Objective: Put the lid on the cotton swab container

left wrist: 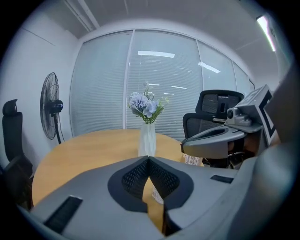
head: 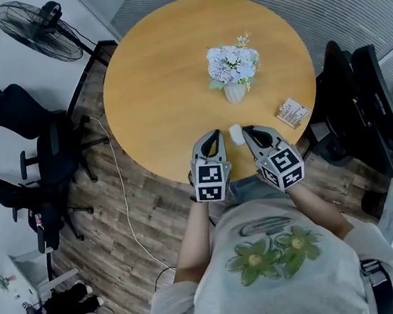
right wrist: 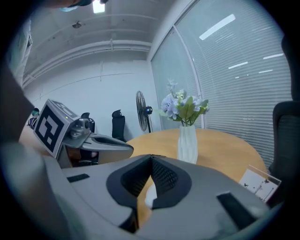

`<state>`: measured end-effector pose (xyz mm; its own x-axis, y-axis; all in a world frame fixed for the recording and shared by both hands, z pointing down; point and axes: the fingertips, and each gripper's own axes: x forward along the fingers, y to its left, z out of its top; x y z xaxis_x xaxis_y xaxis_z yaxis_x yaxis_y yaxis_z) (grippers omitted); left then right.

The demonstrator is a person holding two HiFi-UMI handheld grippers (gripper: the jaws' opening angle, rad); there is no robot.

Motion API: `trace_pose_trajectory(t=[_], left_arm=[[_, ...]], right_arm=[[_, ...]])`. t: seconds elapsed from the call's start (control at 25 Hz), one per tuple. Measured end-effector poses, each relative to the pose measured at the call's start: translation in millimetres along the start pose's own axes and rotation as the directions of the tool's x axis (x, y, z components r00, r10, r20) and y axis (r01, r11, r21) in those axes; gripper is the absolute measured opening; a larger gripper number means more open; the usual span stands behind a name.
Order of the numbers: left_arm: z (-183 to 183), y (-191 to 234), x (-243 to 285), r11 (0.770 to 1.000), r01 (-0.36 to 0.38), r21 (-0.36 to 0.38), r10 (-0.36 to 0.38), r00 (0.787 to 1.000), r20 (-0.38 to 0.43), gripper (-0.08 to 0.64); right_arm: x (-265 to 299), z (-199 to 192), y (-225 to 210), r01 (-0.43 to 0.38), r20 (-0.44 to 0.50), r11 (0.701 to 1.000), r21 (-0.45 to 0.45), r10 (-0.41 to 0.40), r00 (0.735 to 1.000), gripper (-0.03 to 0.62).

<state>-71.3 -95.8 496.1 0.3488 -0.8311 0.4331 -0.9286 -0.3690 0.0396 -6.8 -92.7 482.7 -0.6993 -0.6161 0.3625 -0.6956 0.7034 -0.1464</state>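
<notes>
A small white cotton swab container (head: 236, 134) stands near the front edge of the round wooden table (head: 158, 86), in the gap between my two grippers. I cannot make out a separate lid. My left gripper (head: 214, 134) is just left of it, jaws shut with nothing between them. My right gripper (head: 247, 130) is just right of it, also shut and empty. In the left gripper view the shut jaws (left wrist: 148, 159) meet in front of the container (left wrist: 157, 193), which shows below them. In the right gripper view the container (right wrist: 148, 195) peeks out under the shut jaws (right wrist: 151, 157).
A white vase of pale blue flowers (head: 233, 69) stands beyond the container. A small printed box (head: 292, 112) lies at the table's right edge. Office chairs (head: 362, 102) are on the right, more chairs (head: 45, 151) and a fan (head: 36, 26) on the left.
</notes>
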Motion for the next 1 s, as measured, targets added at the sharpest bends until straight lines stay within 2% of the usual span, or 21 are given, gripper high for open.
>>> trace_pose_trajectory(t=[0.48,1.0], left_arm=[[7.6,-13.1,-5.3,1.0,-0.001,0.004,0.001,1.0,0.01,0.002],[-0.9,-20.4,-4.2,0.999,0.019,0.029,-0.018,0.999,-0.027,0.002]], right_arm=[[-4.8,3.2,7.3,-0.015,0.002,1.0,-0.017,0.015,1.0,-0.002],[-10.2,-2.3,5.9,-0.007,-0.004,1.0,-0.016,0.007,1.0,-0.002]])
